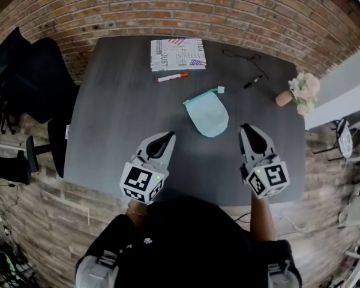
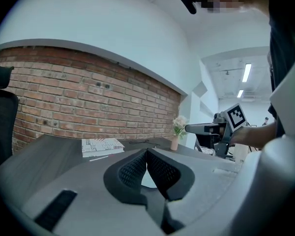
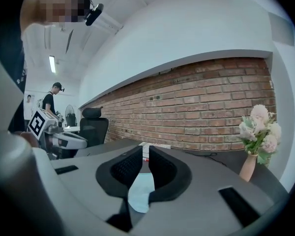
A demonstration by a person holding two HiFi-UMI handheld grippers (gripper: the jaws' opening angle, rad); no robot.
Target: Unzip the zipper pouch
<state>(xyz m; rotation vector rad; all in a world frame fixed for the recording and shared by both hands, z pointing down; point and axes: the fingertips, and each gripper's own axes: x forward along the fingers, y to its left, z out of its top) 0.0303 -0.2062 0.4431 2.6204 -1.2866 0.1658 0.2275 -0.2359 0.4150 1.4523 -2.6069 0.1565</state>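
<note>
Jaws of left gripper (image 1: pixel 166 138) closed together, empty; jaws of right gripper (image 1: pixel 247 128) little apart, empty. Zipper pouch (image 1: pixel 207 114) flat on table (image 1: pixel 120 119), at 1 o'clock from left gripper, 11 o'clock from right, untouched. Risk: pouch lies loose, likely slides if pull tab (image 1: pixel 220 89) tugged without second hold; tab small, easy to miss.

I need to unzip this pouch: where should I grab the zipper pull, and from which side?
Likely the small tab jutting from the far right corner of the pouch, approached by the right gripper from the near side; it lies flat.
</note>
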